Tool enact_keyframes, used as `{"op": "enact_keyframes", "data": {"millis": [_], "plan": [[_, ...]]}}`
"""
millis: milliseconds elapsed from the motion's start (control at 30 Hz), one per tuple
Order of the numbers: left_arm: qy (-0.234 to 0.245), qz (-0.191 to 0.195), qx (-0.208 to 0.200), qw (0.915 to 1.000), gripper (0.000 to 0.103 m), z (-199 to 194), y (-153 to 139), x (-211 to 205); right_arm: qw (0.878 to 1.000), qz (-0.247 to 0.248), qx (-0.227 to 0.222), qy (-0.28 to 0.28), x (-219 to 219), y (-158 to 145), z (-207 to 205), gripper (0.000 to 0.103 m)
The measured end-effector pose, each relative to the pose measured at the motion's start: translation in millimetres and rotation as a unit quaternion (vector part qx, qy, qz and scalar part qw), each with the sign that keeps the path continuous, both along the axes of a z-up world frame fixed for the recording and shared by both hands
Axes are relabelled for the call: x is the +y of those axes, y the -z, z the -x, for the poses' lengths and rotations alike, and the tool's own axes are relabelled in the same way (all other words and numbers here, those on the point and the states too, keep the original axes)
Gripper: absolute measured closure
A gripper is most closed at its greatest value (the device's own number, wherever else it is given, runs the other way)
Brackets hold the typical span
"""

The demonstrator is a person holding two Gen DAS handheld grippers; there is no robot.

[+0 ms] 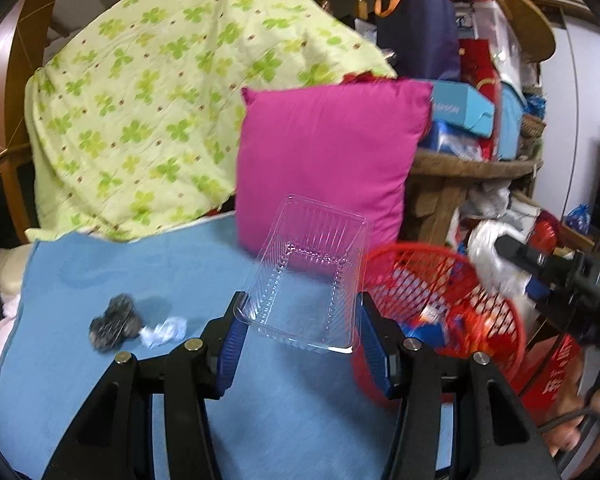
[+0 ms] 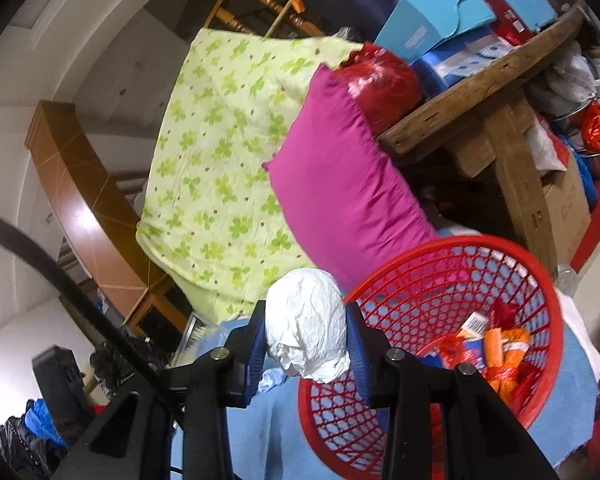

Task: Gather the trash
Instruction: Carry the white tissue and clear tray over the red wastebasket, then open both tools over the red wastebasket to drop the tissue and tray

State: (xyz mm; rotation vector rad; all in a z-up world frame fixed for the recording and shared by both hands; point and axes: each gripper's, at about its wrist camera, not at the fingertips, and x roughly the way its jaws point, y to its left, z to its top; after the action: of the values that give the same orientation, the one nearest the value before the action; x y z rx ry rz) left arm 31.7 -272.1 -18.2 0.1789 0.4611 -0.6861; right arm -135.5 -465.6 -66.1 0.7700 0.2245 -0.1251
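My left gripper (image 1: 300,320) is shut on a clear plastic tray (image 1: 306,276) and holds it above the blue sheet (image 1: 100,380), just left of the red mesh basket (image 1: 496,312). My right gripper (image 2: 306,344) is shut on a crumpled white paper wad (image 2: 306,320) and holds it at the left rim of the red basket (image 2: 380,280), which holds several wrappers (image 2: 496,356). A dark crumpled wad (image 1: 114,322) and a small white paper scrap (image 1: 164,330) lie on the blue sheet at the left. The right gripper with its white wad also shows in the left wrist view (image 1: 496,256).
A magenta pillow (image 1: 328,160) and a green clover blanket (image 1: 140,112) lean behind the sheet. A wooden table (image 2: 480,92) stacked with blue boxes (image 2: 432,20) and bags stands right of the pillow. A cardboard box (image 2: 568,208) sits under it.
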Motion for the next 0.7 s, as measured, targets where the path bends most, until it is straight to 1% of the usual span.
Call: {"op": "enact_keyframes", "data": {"millis": [67, 167, 333, 433, 533, 700], "plan": [[0.013, 0.012, 0.000, 0.9998, 0.047, -3, -6, -5, 1.000, 0.000, -0.004, 0.014, -6, -1, 5, 0.063], [0.032, 0.018, 0.002, 0.9993, 0.047, -8, -2, -7, 0.999, -0.005, -0.008, 0.037, -17, 0, 12, 0.063], [0.051, -0.003, 0.032, 0.9982, 0.047, -17, 15, -22, 0.997, -0.010, -0.009, 0.075, -33, 2, 24, 0.063], [0.049, -0.011, 0.035, 0.9981, 0.047, -19, 19, -29, 0.996, -0.012, -0.003, 0.086, -38, 5, 26, 0.063], [0.053, -0.009, 0.041, 0.9977, 0.047, -20, 20, -32, 0.996, -0.014, 0.011, 0.091, -40, 10, 25, 0.063], [0.053, -0.021, 0.046, 0.9973, 0.047, -22, 27, -34, 0.994, -0.008, 0.024, 0.103, -41, 15, 28, 0.063]]}}
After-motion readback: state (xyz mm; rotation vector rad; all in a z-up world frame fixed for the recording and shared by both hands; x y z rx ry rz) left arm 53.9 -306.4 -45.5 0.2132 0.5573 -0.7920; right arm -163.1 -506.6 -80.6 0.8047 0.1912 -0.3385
